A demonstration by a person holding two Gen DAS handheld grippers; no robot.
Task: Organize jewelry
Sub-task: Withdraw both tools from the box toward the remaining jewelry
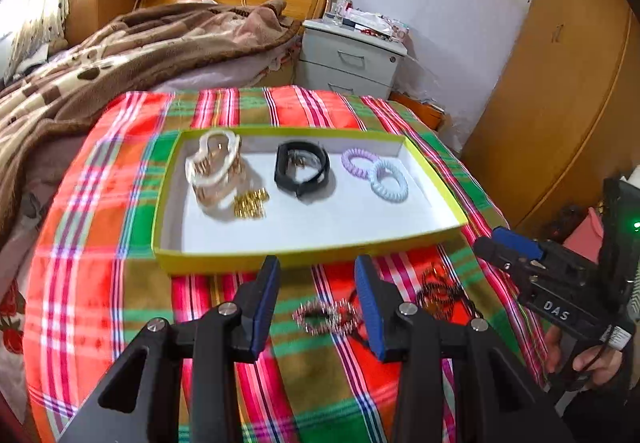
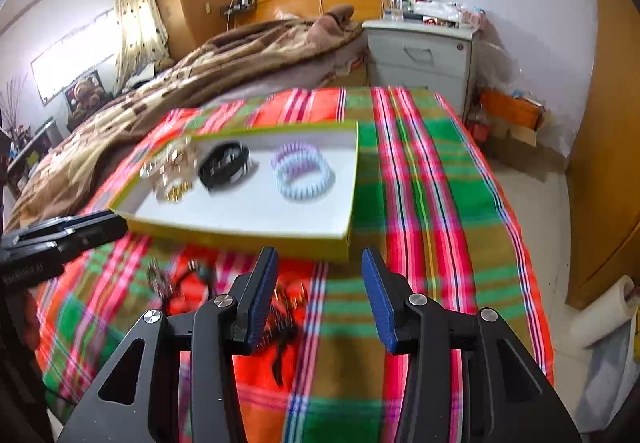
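Note:
A shallow yellow-green box (image 1: 436, 179) with a white floor sits on the plaid cloth. In it lie a white and gold bracelet pile (image 1: 216, 171), a black band (image 1: 302, 169), a purple coil tie (image 1: 357, 162) and a pale blue coil tie (image 1: 388, 179). My left gripper (image 1: 316, 303) is open above a silver spiky bracelet (image 1: 324, 317) on the cloth. A dark beaded piece (image 1: 440, 293) lies to its right. My right gripper (image 2: 320, 299) is open and empty, with dark jewelry (image 2: 284, 319) beside its left finger. The box also shows in the right wrist view (image 2: 344, 239).
The plaid cloth (image 1: 96, 227) covers a raised surface beside a bed with a brown blanket (image 1: 120, 55). A grey nightstand (image 1: 348, 59) stands behind, wooden wardrobes (image 1: 568, 91) to the right. The right gripper's body (image 1: 560, 283) shows in the left wrist view.

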